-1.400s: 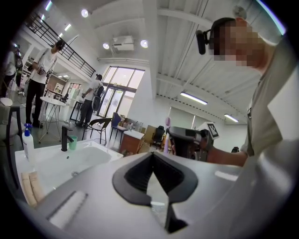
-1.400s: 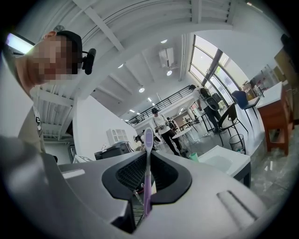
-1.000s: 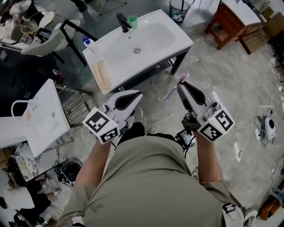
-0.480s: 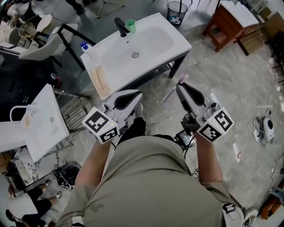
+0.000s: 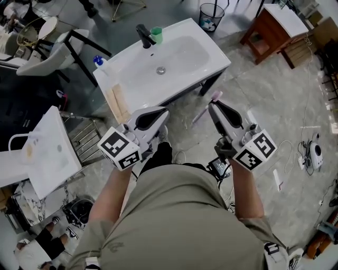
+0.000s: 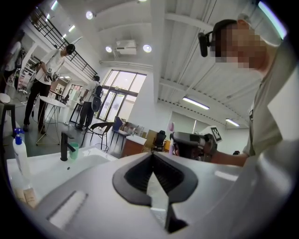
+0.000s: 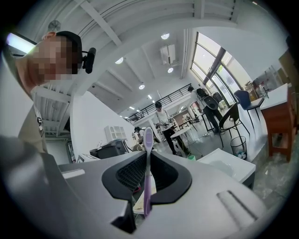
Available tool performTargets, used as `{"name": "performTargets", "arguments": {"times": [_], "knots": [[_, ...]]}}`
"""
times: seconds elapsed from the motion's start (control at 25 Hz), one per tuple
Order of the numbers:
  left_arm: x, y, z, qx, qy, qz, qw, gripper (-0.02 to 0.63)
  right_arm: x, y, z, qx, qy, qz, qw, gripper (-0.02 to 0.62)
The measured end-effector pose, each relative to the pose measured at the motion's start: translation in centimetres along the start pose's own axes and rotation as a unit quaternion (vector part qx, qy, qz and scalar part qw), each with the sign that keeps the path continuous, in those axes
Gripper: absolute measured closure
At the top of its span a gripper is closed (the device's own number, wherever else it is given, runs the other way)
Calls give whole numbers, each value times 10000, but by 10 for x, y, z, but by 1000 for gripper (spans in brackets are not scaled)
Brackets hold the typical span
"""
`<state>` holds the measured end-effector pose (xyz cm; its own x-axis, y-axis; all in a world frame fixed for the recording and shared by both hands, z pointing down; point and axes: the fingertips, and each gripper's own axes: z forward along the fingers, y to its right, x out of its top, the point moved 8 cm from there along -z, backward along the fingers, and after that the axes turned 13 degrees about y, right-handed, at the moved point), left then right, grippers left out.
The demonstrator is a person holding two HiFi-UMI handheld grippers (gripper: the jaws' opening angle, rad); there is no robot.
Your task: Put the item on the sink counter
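The white sink counter [image 5: 208,60] stands ahead of me in the head view, with a black faucet [image 5: 143,35], a green cup [image 5: 156,36] and a blue-capped bottle [image 5: 100,63] on it. My right gripper [image 5: 212,105] is shut on a purple toothbrush [image 5: 202,112], held over the floor short of the counter's front edge. In the right gripper view the toothbrush [image 7: 147,158] stands upright between the jaws, its head sticking out past them. My left gripper [image 5: 161,112] is shut with nothing in it, also short of the counter. The sink counter [image 6: 44,173] lies low left in the left gripper view.
A beige slab [image 5: 116,102] lies on the counter's left end. A wire waste bin [image 5: 212,12] and a wooden table [image 5: 272,32] stand beyond on the right. A second white basin [image 5: 50,150] is at my left. Cables and a device [image 5: 315,154] lie on the floor at right.
The view has shifted slightly, so the sink sits a little differently in the head view. Both grippers keep their pose, and the toothbrush stays held.
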<state>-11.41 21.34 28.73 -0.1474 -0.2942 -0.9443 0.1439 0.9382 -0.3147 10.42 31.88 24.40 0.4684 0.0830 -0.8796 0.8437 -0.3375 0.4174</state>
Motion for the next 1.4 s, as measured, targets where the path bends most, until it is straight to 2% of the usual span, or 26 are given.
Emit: {"name": "performTargets", "arguments": {"times": [0.64, 1.4], "knots": [[14, -101, 10, 155, -67, -177, 9997, 600, -27, 43, 97, -89, -212, 149, 9996, 555], [25, -189, 22, 178, -135, -426, 9988, 600, -46, 77, 186, -171, -417, 187, 9988, 555]]}}
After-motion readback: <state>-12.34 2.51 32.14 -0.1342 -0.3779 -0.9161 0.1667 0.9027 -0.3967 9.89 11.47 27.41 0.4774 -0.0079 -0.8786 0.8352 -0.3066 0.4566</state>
